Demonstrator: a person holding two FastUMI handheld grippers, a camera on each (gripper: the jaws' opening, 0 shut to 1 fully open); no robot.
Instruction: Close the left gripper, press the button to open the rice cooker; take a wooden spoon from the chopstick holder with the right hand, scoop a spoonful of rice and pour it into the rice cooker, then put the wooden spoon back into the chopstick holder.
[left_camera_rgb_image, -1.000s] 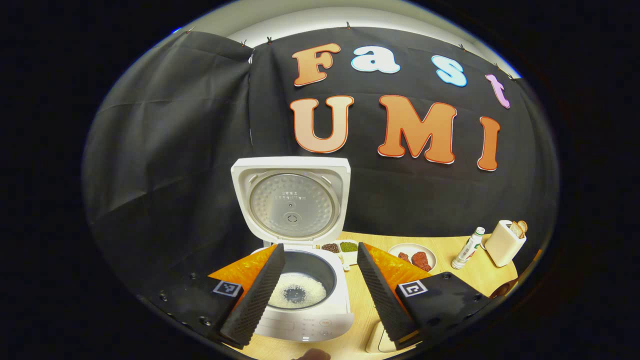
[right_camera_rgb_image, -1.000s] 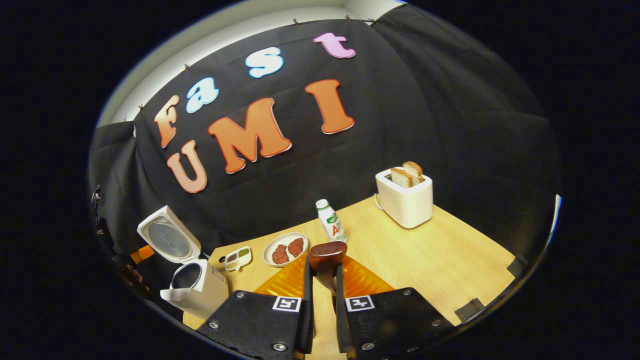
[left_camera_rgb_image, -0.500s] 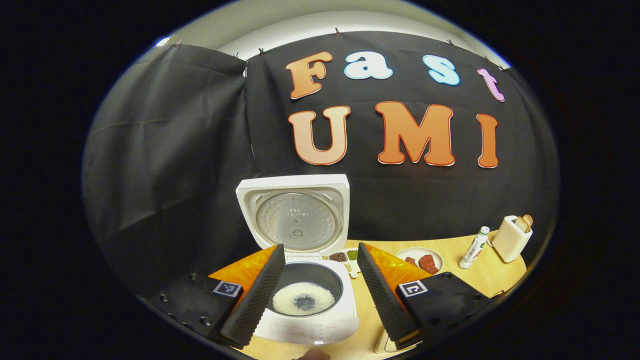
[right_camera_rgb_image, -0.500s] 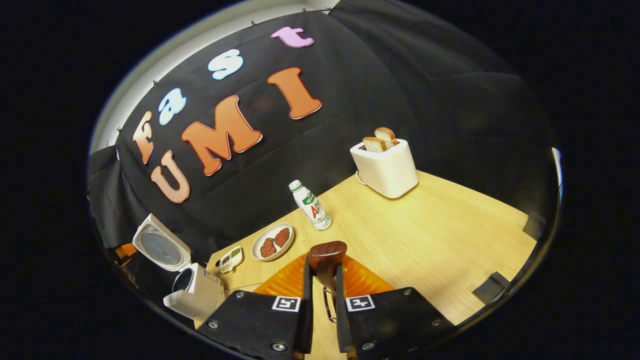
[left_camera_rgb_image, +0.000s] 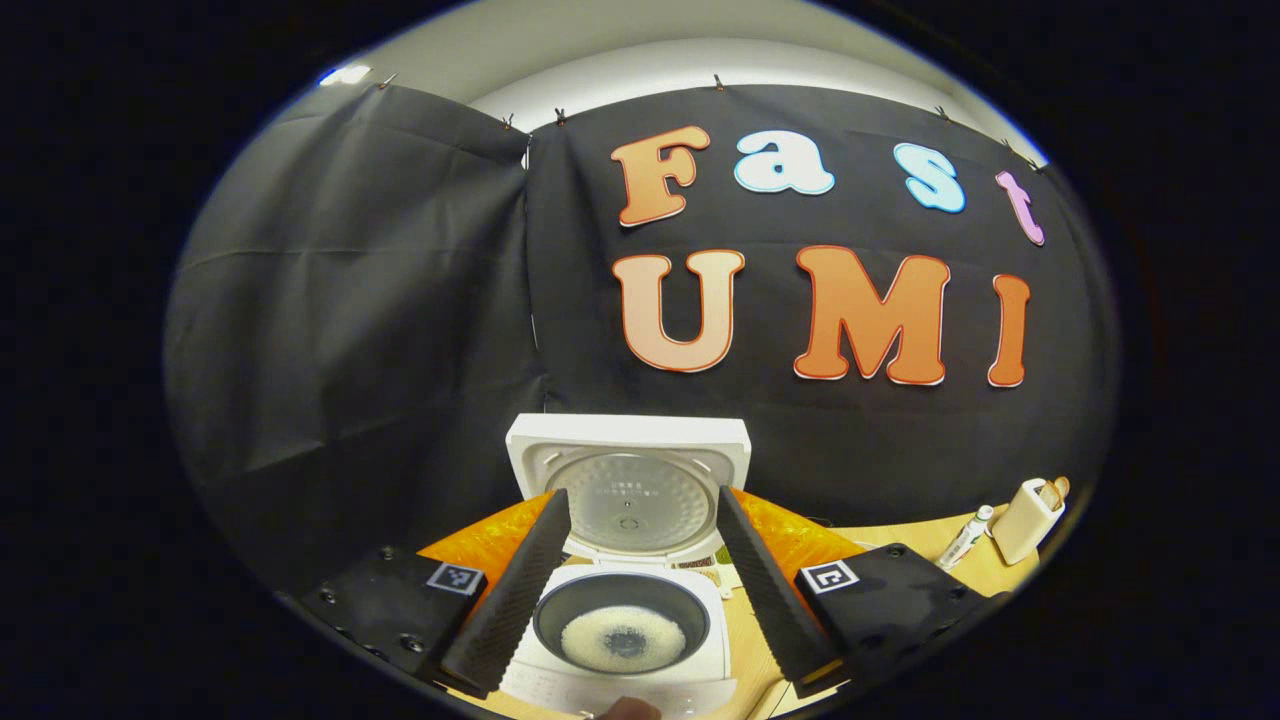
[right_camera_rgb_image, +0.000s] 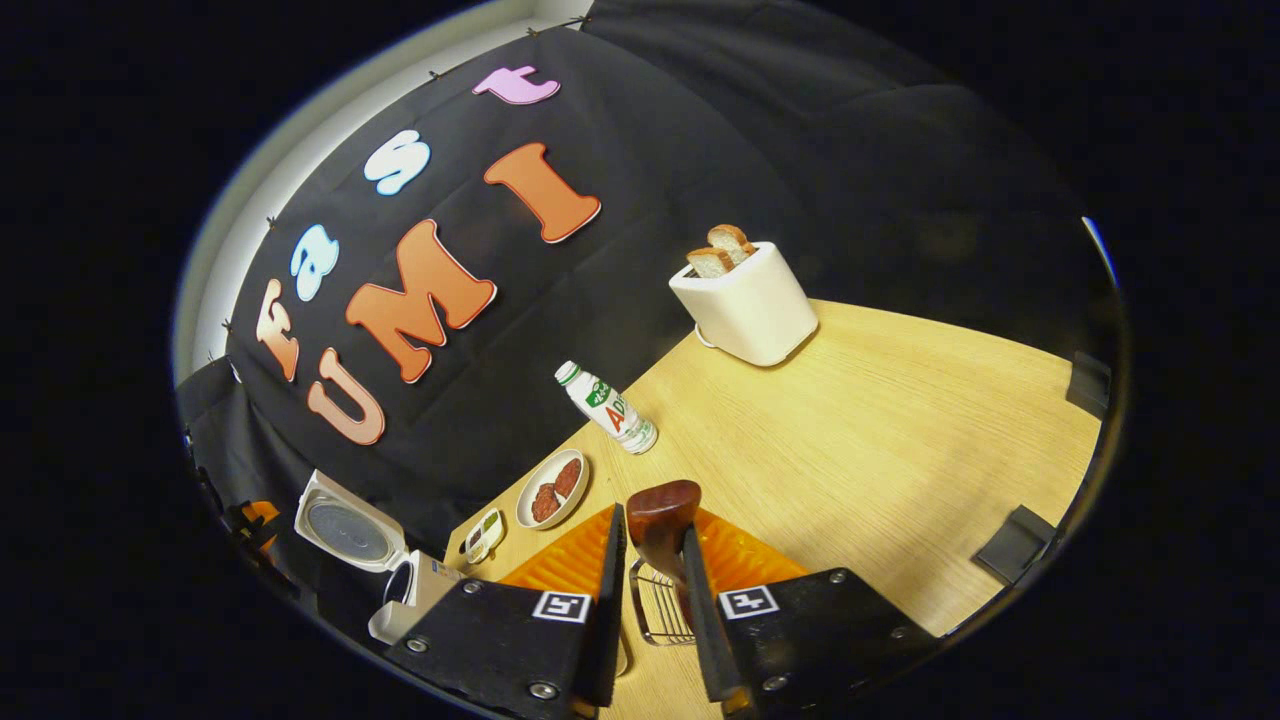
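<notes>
The white rice cooker (left_camera_rgb_image: 640, 600) stands open, its lid (left_camera_rgb_image: 628, 480) upright, and white rice (left_camera_rgb_image: 622, 638) lies in the dark inner pot. My left gripper (left_camera_rgb_image: 640, 495) hangs just in front of and above the pot, open, with nothing between its fingers. My right gripper (right_camera_rgb_image: 655, 530) is shut on the handle of the dark wooden spoon (right_camera_rgb_image: 662, 508), whose bowl sticks out past the fingertips. The wire chopstick holder (right_camera_rgb_image: 660, 612) stands on the table directly under the spoon. In the right gripper view the rice cooker (right_camera_rgb_image: 400, 595) is far off at the lower left.
On the wooden table (right_camera_rgb_image: 880, 440) stand a white toaster (right_camera_rgb_image: 745, 300) with bread, a small bottle (right_camera_rgb_image: 605, 408), a plate of red food (right_camera_rgb_image: 553, 490) and a small divided dish (right_camera_rgb_image: 485, 535). Black clamps (right_camera_rgb_image: 1015, 540) sit at the right edge.
The right gripper has tilted and shifted with the spoon, bringing the wire holder into view beneath it. The left gripper has drawn back, so the cooker sits lower in its view.
</notes>
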